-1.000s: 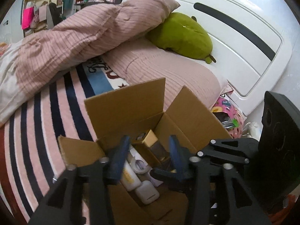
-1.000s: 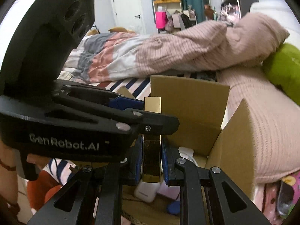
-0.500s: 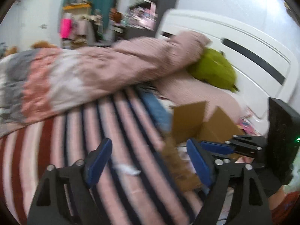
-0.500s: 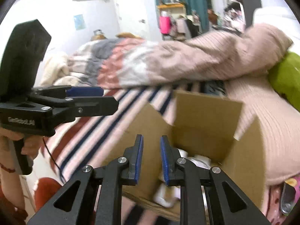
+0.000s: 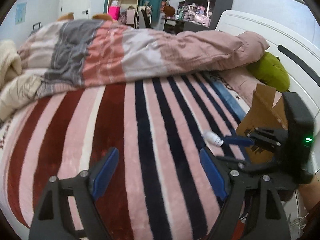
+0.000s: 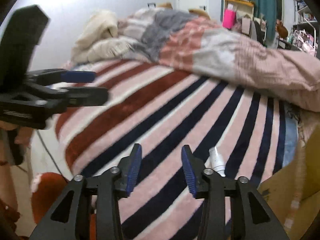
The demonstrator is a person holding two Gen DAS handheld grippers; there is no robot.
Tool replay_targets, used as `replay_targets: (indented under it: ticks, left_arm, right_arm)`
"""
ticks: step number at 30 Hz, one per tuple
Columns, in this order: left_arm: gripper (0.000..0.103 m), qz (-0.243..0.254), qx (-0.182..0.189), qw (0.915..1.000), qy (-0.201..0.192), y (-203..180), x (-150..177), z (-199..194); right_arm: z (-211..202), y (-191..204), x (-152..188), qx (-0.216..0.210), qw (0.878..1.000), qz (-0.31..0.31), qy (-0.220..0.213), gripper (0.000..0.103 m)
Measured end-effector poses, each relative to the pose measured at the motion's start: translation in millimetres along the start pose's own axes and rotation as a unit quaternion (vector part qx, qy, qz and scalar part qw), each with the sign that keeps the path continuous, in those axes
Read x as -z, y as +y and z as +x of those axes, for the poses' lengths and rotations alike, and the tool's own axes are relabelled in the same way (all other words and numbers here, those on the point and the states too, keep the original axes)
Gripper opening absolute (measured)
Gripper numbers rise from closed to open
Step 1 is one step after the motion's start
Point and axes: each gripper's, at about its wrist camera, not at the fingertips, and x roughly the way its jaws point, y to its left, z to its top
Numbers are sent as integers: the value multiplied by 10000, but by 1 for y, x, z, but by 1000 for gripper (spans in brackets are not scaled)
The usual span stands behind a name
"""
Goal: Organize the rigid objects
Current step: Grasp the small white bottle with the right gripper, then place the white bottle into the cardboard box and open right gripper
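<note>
A small white bottle (image 5: 211,137) lies on the striped blanket beside the cardboard box (image 5: 262,116); it also shows in the right wrist view (image 6: 217,161), just right of my right fingers. My left gripper (image 5: 158,172) is open and empty above the blanket. My right gripper (image 6: 161,168) is open and empty; it shows from the side in the left wrist view (image 5: 238,141), close to the bottle. The box edge (image 6: 290,184) sits at the right of the right wrist view. The box contents are hidden.
A rumpled pink and grey duvet (image 5: 140,54) lies across the far side of the bed. A green plush pillow (image 5: 270,72) rests by the white headboard (image 5: 260,30). Shelves and clutter stand behind. The bed's left edge drops to the floor (image 6: 46,150).
Both grippers swung left, away from the box to the open blanket. The right gripper let go of the gold box and opened. The left gripper opened wider.
</note>
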Motion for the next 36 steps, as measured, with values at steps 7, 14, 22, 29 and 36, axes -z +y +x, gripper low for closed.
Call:
replay_targets:
  ticks: [7,14,22,29,36]
  left_arm:
    - [80,-141,211,9995,181,7,14,23]
    - [80,-90,220,9993,273,0,15,31]
    - [80,-75,837,9965,30,-24,-3,8]
    - [68,-235,1862,9820,-225,-59,-35,-14]
    - [30,229,2371,9712,-93,-124,-69,-7]
  right_arm:
    - [57,-45,18,1378,9894,271,360,49]
    - [79,-70,27,1497,9850,606,612,20]
    - [17,-28,11,497,9980,379,-37,20]
    - [-69,-1,-6,-252,9948,99,-978,20]
    - [-117,-26,6,-282,9884,256,-1472,20]
